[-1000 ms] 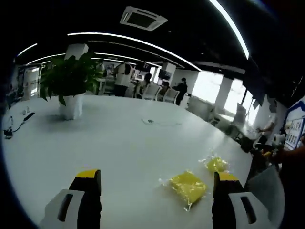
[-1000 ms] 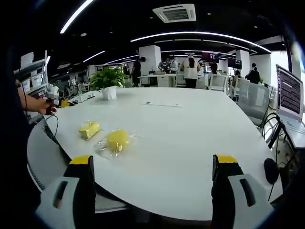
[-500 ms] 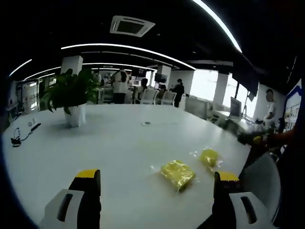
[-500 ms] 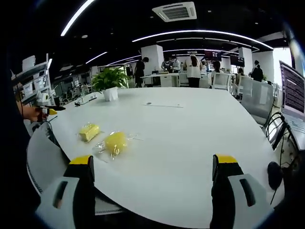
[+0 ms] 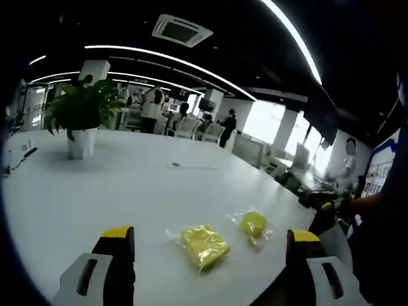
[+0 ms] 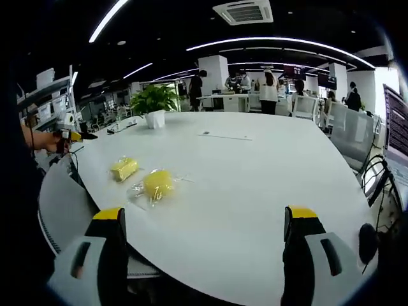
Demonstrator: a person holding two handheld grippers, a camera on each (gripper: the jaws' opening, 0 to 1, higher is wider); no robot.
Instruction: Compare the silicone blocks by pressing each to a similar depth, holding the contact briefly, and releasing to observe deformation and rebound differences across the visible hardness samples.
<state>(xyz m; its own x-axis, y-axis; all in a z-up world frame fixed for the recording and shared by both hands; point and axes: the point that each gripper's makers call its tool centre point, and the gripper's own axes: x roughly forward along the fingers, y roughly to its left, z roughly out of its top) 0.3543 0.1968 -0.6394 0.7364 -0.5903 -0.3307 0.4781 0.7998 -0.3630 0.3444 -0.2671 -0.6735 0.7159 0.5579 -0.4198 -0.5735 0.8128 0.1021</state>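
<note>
A: Hovering off the table edge, both of them. Left gripper (image 5: 207, 255) is sitting jaws wide apart, gripping nothing. Right gripper (image 6: 204, 239) is looking the same: spread wide, nothing between the jaws.

B: Blocks?

A: Two yellow ones, each lying in a clear wrapper on the white table (image 6: 255, 185). The square block (image 5: 204, 245) is resting nearest the left gripper; the rounder block (image 5: 254, 224) is lying just beside it, apart, not touching. In the right gripper view the square block (image 6: 123, 169) is sitting farther out and the rounder block (image 6: 157, 184) closer in.

B: Progress?

A: Looking like nothing is being pressed right now. No jaw is touching either block, and both wrappers are lying flat. I'm judging every press, hold and release as left to do.

B: Room?

A: Plenty. Both blocks are sitting near the curved table edge on the person's side, so I'm guessing a push could be sliding them off. The rest of the top is lying open; the potted plant (image 5: 80, 118) is standing well apart at the far side. A hand (image 6: 44, 139) is showing at the left of the right gripper view.
</note>
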